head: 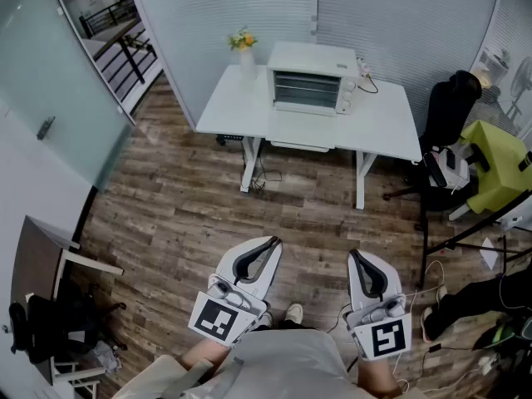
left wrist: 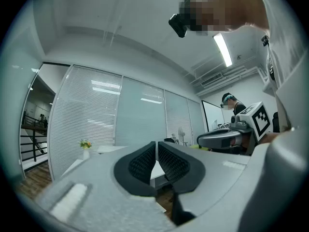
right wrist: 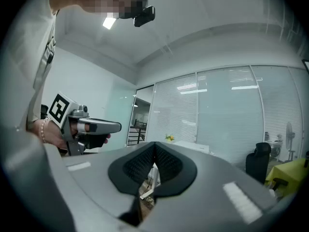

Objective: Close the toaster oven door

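Observation:
A white toaster oven (head: 312,77) stands on a white table (head: 382,123) far across the room; its front shows rack lines, and I cannot tell how its door stands. Both grippers are held low, close to the person's body and far from the oven. My left gripper (head: 270,243) has its jaws shut with nothing between them, as the left gripper view confirms (left wrist: 156,145). My right gripper (head: 356,256) is also shut and empty (right wrist: 154,145). Each gripper view shows the other gripper off to the side: the right gripper (left wrist: 227,138) and the left gripper (right wrist: 91,127).
A vase of yellow flowers (head: 243,44) stands on the table's left corner. A black office chair (head: 449,110) and a yellow-green seat (head: 495,160) are at the right, with cables (head: 432,277) on the wooden floor. A dark desk (head: 41,256) is at the left.

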Demonstrator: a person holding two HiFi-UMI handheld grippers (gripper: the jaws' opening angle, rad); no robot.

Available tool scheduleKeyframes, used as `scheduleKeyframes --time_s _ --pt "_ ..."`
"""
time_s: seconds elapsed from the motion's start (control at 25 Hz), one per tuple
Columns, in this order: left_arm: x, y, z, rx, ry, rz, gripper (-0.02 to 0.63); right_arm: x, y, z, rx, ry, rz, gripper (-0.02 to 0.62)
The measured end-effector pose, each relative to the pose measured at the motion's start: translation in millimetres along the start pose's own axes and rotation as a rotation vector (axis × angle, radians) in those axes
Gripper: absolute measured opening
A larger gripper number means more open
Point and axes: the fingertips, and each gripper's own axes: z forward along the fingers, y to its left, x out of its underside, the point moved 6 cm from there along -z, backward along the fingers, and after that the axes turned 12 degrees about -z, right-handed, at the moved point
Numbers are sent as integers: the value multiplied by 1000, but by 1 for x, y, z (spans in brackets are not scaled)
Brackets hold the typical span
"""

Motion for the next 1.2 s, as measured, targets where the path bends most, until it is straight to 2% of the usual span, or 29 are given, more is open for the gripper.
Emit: scheduleKeyframes --time_s 0.4,0.6,0.72,1.2 --pt "11 -6 19 -25 9 -21 17 12 -23 -1 -6 -10 13 5" --pt "13 6 33 -29 15 -17 17 21 -32 16 -16 3 22 5" --pt "13 23 42 -36 9 -19 17 24 -33 35 -13 8 47 5" --pt "2 124 105 -21 -5 -15 17 36 -59 145 -7 8 8 5"
